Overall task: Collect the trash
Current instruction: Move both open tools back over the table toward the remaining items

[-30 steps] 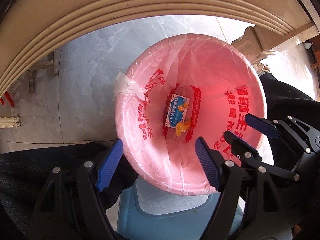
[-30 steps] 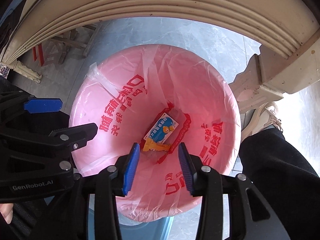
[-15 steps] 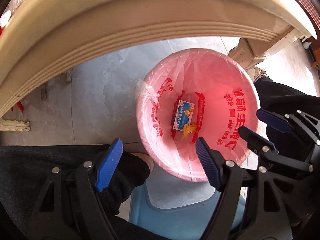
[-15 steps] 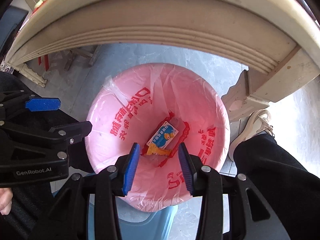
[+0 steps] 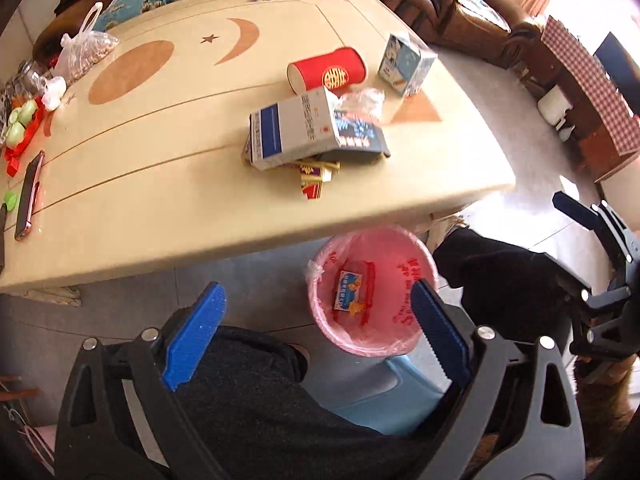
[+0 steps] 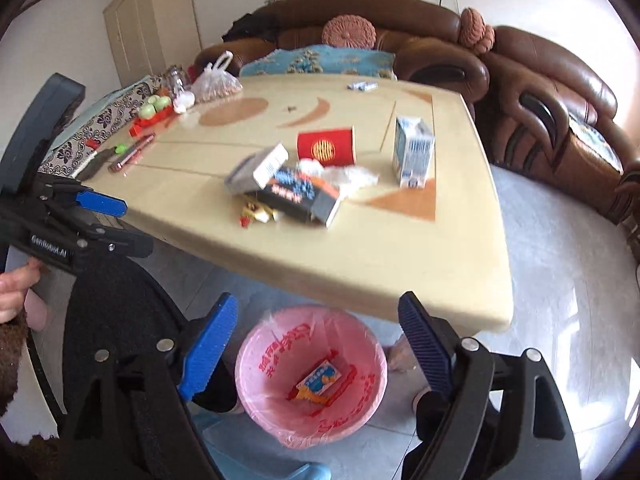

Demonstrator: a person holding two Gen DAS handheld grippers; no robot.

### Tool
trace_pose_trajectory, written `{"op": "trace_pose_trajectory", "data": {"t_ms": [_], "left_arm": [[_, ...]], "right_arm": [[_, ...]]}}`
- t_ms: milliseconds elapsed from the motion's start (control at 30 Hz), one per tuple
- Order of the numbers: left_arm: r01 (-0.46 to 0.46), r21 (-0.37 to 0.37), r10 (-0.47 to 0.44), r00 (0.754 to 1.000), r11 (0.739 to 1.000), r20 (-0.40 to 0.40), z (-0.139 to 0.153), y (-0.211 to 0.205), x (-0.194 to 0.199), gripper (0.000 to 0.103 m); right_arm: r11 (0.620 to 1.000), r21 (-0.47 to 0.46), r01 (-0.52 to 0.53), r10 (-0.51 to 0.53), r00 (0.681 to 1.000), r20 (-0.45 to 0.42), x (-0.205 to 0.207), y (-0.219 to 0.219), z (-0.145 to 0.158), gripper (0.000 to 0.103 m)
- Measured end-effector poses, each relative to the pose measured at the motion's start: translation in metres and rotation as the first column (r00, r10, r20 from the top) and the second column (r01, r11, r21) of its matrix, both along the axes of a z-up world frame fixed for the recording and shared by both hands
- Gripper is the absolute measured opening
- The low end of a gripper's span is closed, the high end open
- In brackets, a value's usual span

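A pink-lined trash bin (image 5: 404,336) (image 6: 256,364) stands on the floor under the table's near edge, with a small blue-and-white packet (image 5: 347,285) (image 6: 320,378) and an orange scrap in it. On the cream table (image 5: 160,200) (image 6: 360,256) lies a pile: a grey-blue box (image 5: 294,132) (image 6: 256,170), a dark box (image 6: 296,196), crumpled clear plastic (image 5: 360,100) (image 6: 348,176), small red-yellow wrappers (image 5: 314,176) (image 6: 256,212), a red cylinder (image 5: 328,70) (image 6: 326,146) and a milk carton (image 5: 406,62) (image 6: 412,152). My left gripper (image 5: 316,336) and right gripper (image 6: 320,348) are open and empty, above the bin.
A phone (image 5: 28,196), green fruit on a red tray (image 6: 154,110) and a plastic bag (image 5: 86,48) sit at the table's far left. A brown sofa (image 6: 540,100) runs behind and to the right. A blue stool (image 5: 380,392) and my dark-trousered legs are below.
Both grippers have risen from just over the bin to above table height, so the tabletop now shows. The right gripper's jaws have opened wider. The bin's contents are unchanged.
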State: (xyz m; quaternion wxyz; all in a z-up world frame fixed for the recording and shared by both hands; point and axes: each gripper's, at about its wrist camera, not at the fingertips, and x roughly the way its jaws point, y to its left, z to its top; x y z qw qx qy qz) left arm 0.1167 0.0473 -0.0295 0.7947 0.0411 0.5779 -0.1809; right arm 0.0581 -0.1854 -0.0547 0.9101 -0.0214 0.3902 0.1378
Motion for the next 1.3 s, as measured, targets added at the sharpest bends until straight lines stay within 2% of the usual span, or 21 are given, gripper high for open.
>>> {"op": "trace_pose_trajectory", "data": {"t_ms": [67, 167, 233, 300, 400, 500, 733, 900, 1033, 1133, 1300], "left_arm": [[-0.011, 0.0, 0.011, 1.0, 1.0, -0.002, 0.023, 0.002, 0.013, 0.091], [-0.011, 0.038, 0.01, 0.999, 0.999, 0.035, 0.053, 0.001, 0.024, 0.091], [0.013, 0.006, -0.013, 1.0, 1.0, 0.004, 0.068, 0.0, 0.033, 0.091], [0.014, -0.014, -0.014, 1.0, 1.0, -0.013, 0.078, 0.0, 0.041, 0.091], [0.017, 0.029, -0.017, 1.0, 0.999, 0.01, 0.089, -0.007, 0.051, 0.091], [0.032, 0.021, -0.032, 0.999, 0.999, -0.018, 0.089, -0.013, 0.063, 0.091], [0.066, 0.029, -0.064, 0.995, 0.997, -0.076, 0.069, -0.032, 0.092, 0.091], [0.136, 0.045, -0.132, 0.988, 0.99, -0.081, 0.054, -0.04, 0.105, 0.091], [0.227, 0.085, -0.222, 0.973, 0.97, -0.064, 0.043, -0.045, 0.112, 0.091], [0.306, 0.127, -0.303, 0.952, 0.944, -0.042, 0.035, -0.048, 0.115, 0.091], [0.39, 0.189, -0.389, 0.92, 0.901, -0.044, 0.02, -0.049, 0.12, 0.091]], "right_arm": [[1.0, 0.018, -0.009, 0.008, 0.999, 0.05, 0.004, -0.008, 0.028, 0.095], [0.999, 0.038, -0.017, 0.014, 0.997, 0.079, 0.015, -0.019, 0.059, 0.096], [0.999, 0.051, -0.018, 0.013, 0.995, 0.099, 0.022, -0.024, 0.079, 0.096], [0.998, 0.055, -0.014, 0.008, 0.993, 0.119, 0.03, -0.032, 0.095, 0.096], [0.998, 0.066, -0.007, -0.003, 0.99, 0.14, 0.04, -0.043, 0.115, 0.096], [0.997, 0.08, -0.009, -0.003, 0.989, 0.15, 0.051, -0.051, 0.128, 0.096], [0.993, 0.12, -0.007, -0.009, 0.991, 0.133, 0.081, -0.063, 0.132, 0.096], [0.992, 0.124, -0.006, -0.006, 0.995, 0.096, 0.102, -0.066, 0.12, 0.096], [0.993, 0.122, -0.006, -0.002, 0.998, 0.06, 0.117, -0.064, 0.111, 0.096], [0.994, 0.111, 0.0, -0.004, 0.999, 0.042, 0.13, -0.06, 0.103, 0.096], [0.993, 0.114, 0.003, -0.006, 1.0, 0.019, 0.15, -0.054, 0.094, 0.096]]}}
